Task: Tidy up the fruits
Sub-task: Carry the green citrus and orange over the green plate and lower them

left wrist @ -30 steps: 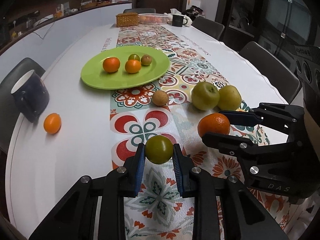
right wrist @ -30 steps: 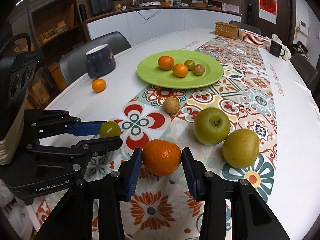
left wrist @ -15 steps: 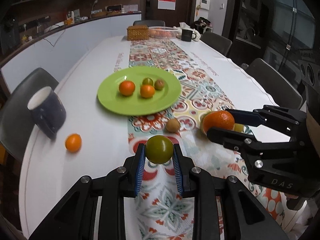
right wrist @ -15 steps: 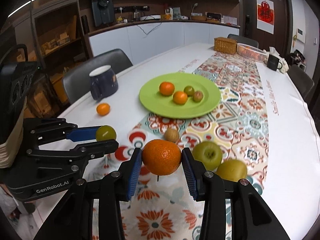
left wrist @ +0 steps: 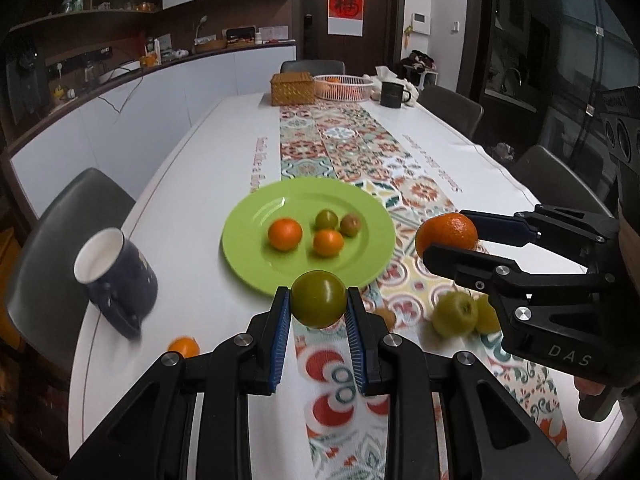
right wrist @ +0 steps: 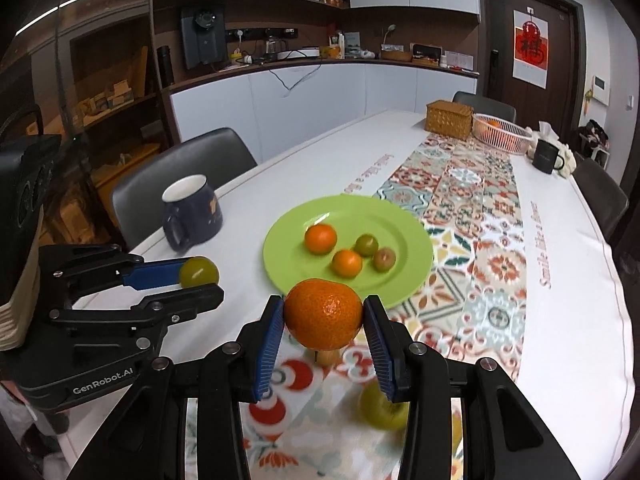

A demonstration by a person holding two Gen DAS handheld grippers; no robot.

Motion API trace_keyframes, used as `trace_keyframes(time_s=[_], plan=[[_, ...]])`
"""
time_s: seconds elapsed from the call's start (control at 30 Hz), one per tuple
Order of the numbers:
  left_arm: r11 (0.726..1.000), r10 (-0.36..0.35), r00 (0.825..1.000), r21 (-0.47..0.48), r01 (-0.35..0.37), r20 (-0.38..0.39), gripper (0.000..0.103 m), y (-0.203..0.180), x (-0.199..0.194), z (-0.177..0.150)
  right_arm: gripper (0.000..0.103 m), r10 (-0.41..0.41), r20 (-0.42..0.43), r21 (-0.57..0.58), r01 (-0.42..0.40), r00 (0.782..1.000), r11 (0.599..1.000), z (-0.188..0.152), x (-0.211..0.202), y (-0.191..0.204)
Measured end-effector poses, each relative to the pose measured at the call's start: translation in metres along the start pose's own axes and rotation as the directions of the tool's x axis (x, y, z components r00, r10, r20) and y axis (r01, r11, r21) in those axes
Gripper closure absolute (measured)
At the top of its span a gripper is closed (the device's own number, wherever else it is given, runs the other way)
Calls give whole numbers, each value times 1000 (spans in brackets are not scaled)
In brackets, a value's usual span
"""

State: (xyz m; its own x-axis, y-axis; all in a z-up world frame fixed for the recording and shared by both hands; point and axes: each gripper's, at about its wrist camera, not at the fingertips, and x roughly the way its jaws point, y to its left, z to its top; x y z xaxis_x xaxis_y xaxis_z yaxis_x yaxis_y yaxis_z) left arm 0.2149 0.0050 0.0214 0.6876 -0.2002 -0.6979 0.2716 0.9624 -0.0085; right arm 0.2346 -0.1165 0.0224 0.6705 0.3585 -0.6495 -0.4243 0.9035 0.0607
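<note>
Both claws have risen off the tabletop (left wrist: 192, 184) toward the green plate (left wrist: 248, 248) — left claw (left wrist: 319, 312) clamps a green fruit (left wrist: 318, 299), right claw (right wrist: 323, 320) a tangerine (right wrist: 323, 314); next, lower and release onto bare plate.

blurred mug (left wrist: 116, 280), small orange (left wrist: 183, 347) half hidden behind fingers (left wrist: 280, 336)

White counter (left wrist: 168, 92) under dark wood shelves (right wrist: 248, 4) — grey chairs (right wrist: 188, 168) around.
</note>
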Motion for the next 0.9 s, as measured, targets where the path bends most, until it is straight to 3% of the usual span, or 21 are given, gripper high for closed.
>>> trace_keyframes(time_s=[0.4,0.67,0.9], plan=[[1000,-3,1000,23,3,-1,76,12,32,54,61,-16,-8,20,16,1000,1000,53,30,-26],[1000,-12,999,27,13,-46,76,19,74,82,61,-35,-72,43,38,997,998,78,76,-48],[1000,-10,993,-9,9,-118,76,34,119,93,61,-70,-157,49,79,985,996,81,120,-64]])
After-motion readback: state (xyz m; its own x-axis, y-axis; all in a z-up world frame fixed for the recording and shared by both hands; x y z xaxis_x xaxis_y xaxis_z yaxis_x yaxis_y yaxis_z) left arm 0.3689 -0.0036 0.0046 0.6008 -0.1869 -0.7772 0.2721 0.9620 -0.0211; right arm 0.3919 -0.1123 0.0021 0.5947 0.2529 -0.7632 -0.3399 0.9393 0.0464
